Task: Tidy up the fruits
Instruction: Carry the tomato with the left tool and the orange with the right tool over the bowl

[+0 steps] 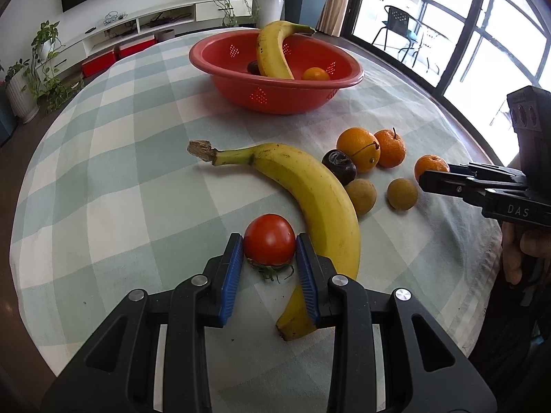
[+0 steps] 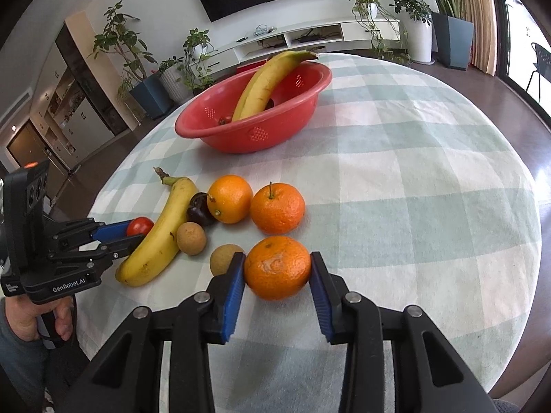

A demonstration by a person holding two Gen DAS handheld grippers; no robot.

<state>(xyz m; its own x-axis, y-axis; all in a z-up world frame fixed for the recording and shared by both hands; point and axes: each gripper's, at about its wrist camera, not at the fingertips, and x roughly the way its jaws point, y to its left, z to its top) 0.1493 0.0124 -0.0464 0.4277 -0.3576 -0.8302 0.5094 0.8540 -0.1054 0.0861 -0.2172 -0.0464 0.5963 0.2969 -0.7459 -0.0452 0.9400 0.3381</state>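
A red tomato (image 1: 270,246) lies on the checked cloth beside a banana (image 1: 310,192), and my left gripper (image 1: 269,238) is shut on it, blue pads pressing both sides. In the right wrist view an orange mandarin (image 2: 277,268) sits between the blue pads of my right gripper (image 2: 277,257), which touch it on both sides. Further back stands a red perforated bowl (image 1: 275,96) with another banana (image 1: 272,51), a small orange fruit (image 1: 315,74) and a dark fruit inside. The left gripper (image 2: 132,232) on the tomato (image 2: 139,226) also shows in the right wrist view.
Between the grippers lie two more oranges (image 2: 230,199) (image 2: 277,208), a dark plum (image 2: 199,211) and two brown round fruits (image 2: 191,239) (image 2: 220,260). The round table's edge (image 2: 516,275) curves close on the right. A hand (image 2: 41,323) holds the left gripper's handle.
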